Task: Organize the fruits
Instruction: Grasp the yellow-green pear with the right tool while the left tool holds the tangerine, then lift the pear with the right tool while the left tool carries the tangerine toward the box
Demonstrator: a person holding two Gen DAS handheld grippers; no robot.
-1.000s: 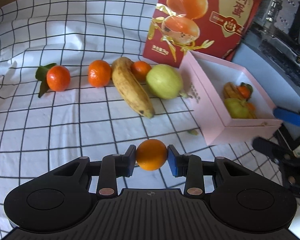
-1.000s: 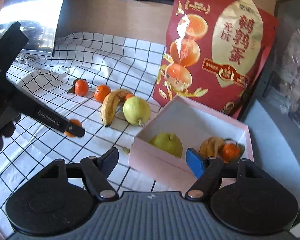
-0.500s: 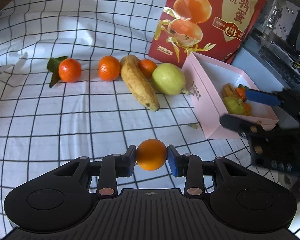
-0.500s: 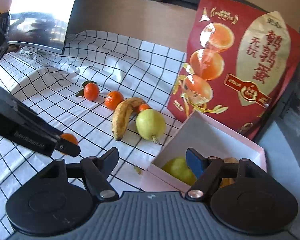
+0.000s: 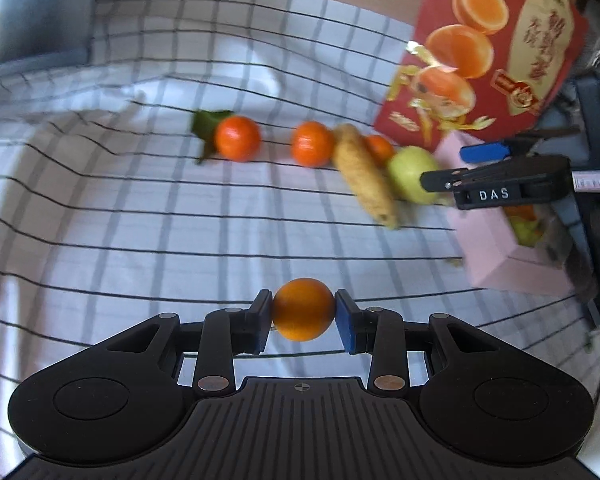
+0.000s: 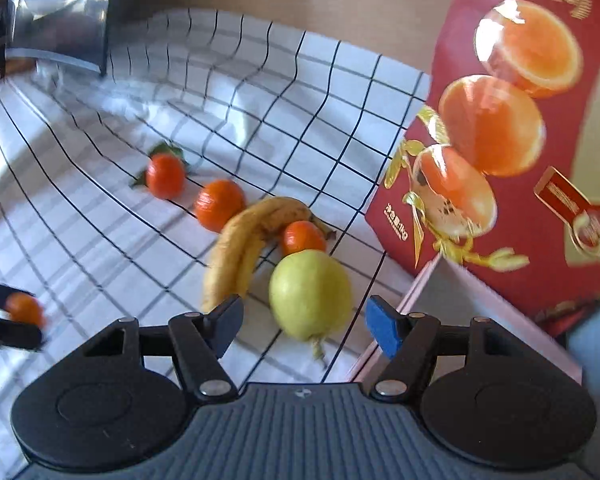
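Left gripper (image 5: 303,316) clamps a mandarin (image 5: 303,314) above the cloth (image 5: 140,220), right gripper (image 6: 304,322) gapes near the pear (image 6: 310,294); risk: round pear rolls off-centre, squirts out when squeezed.

The left wrist view looks forward and down over the checked cloth (image 5: 140,220) from some way back. The right wrist view sits close above the pear (image 6: 310,294). Both share the fruit row and red bag (image 5: 496,52).
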